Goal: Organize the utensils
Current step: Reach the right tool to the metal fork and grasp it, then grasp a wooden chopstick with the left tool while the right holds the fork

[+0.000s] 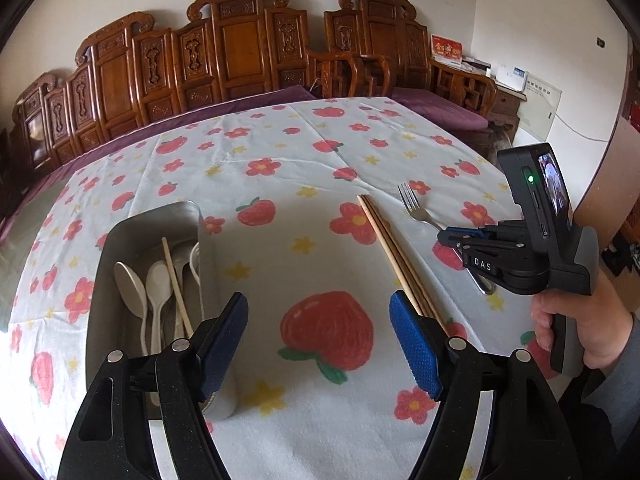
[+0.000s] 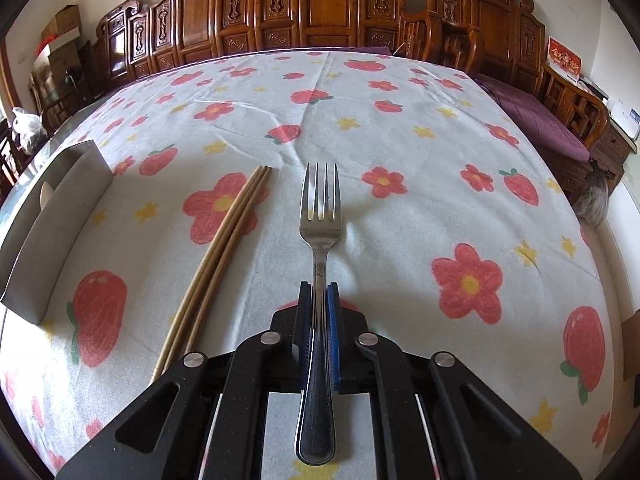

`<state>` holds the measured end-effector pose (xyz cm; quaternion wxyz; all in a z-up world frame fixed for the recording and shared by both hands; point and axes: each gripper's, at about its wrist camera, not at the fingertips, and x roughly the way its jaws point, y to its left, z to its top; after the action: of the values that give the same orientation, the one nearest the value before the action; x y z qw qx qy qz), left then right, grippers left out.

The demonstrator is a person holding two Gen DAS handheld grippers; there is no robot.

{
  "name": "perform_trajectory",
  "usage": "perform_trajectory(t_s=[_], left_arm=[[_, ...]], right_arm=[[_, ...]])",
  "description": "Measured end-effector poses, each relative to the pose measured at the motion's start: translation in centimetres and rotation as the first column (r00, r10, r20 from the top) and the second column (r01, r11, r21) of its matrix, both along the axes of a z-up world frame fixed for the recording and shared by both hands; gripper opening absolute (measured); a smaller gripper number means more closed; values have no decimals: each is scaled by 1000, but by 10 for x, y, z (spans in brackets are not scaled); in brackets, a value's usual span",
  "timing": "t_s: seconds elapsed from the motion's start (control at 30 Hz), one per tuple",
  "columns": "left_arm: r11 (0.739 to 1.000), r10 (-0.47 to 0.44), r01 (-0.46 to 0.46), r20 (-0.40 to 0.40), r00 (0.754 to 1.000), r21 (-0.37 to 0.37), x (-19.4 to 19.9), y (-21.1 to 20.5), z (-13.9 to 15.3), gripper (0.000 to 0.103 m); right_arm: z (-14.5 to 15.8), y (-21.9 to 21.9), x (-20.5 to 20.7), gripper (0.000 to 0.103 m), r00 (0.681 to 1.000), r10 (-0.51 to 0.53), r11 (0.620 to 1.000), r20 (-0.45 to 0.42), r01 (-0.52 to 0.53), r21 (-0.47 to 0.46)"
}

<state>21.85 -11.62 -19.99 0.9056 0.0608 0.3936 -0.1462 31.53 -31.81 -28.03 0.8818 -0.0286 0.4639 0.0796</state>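
Left wrist view: left gripper [image 1: 318,334] wide open, holding nothing, above the fruit-print tablecloth [image 1: 280,160]; steel tray [image 1: 188,216] holds white spoons [image 1: 154,288]; wooden chopsticks [image 1: 384,240] lie loose.

Right wrist view: right gripper [image 2: 319,292] clamped on the polished metal fork [image 2: 320,216]'s handle. Step: fork pickup; next, likely lift and carry to the tray.

left gripper [image 1: 318,330]: black linkage arms, silver rivets, textured blue pads
right gripper [image 1: 442,237]: black body lettered "DAS", green light, small screen
hand [image 1: 580,328]: grey sleeve at the wrist
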Motion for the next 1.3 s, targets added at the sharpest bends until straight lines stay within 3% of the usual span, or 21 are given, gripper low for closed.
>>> perform_trajectory(t_s=[0.53, 0.83, 1.07, 1.3], left_arm=[[996, -52, 58, -96, 994, 64, 56, -66, -48, 70], [992, -28, 43, -118, 993, 123, 73, -74, -66, 70], [992, -16, 30, -112, 994, 126, 78, -73, -68, 68], [992, -19, 34, -120, 993, 122, 83, -75, -69, 43]], right_arm=[[0, -11, 6, 9, 1000, -5, 998, -11, 6, 55], [0, -11, 7, 9, 1000, -11, 997, -13, 12, 71], [0, -11, 7, 9, 1000, -14, 997, -14, 15, 78], [0, -10, 7, 9, 1000, -10, 997, -11, 11, 72]])
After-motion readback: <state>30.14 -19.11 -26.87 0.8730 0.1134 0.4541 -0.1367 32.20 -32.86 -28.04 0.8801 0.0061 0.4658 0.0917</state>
